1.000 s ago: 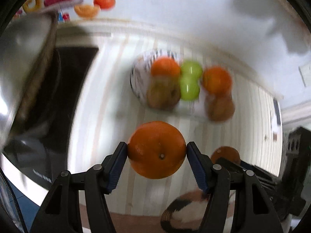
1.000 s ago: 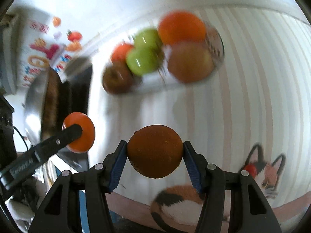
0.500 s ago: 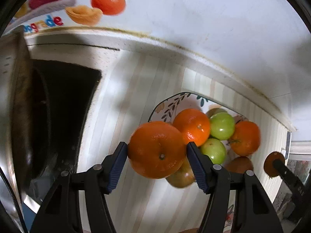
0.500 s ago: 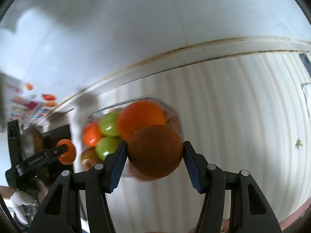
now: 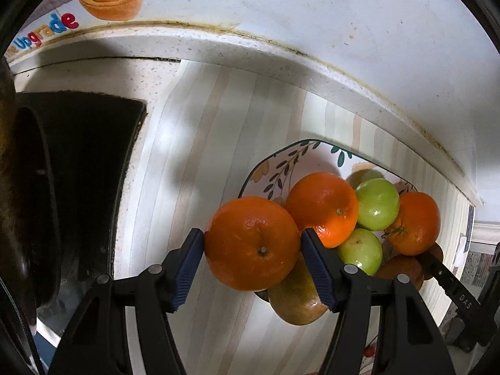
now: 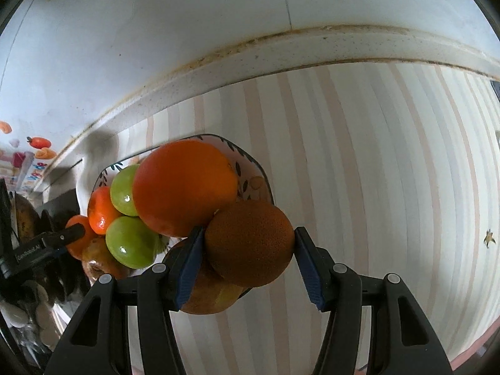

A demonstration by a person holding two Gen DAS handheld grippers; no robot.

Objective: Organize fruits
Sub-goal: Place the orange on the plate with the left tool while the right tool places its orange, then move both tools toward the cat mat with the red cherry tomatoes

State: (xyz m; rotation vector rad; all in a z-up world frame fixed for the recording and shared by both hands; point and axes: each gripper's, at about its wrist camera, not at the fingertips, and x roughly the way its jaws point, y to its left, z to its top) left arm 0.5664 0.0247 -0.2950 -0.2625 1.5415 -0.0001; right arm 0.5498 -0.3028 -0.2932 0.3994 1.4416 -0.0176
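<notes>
Beside plate [image 5: 268,168], stove [image 5: 93,143] — left view only, brown fruit [image 6: 250,243] — right's.

Two tongs are in use, the left tongs [image 5: 252,262] and the right tongs [image 6: 248,261], with one round fruit in each: a bright orange [image 5: 251,243] and a dull brown-orange fruit [image 6: 250,243]. One patterned plate [image 5: 281,164] sits on the striped counter [image 6: 375,156]. On it lie two more oranges [image 5: 322,207] [image 5: 414,223], two green fruits [image 5: 378,203] [image 5: 361,251] and two brownish fruits [image 5: 297,303] [image 5: 403,268]. One dark tray [image 5: 87,156] lies to the left.
</notes>
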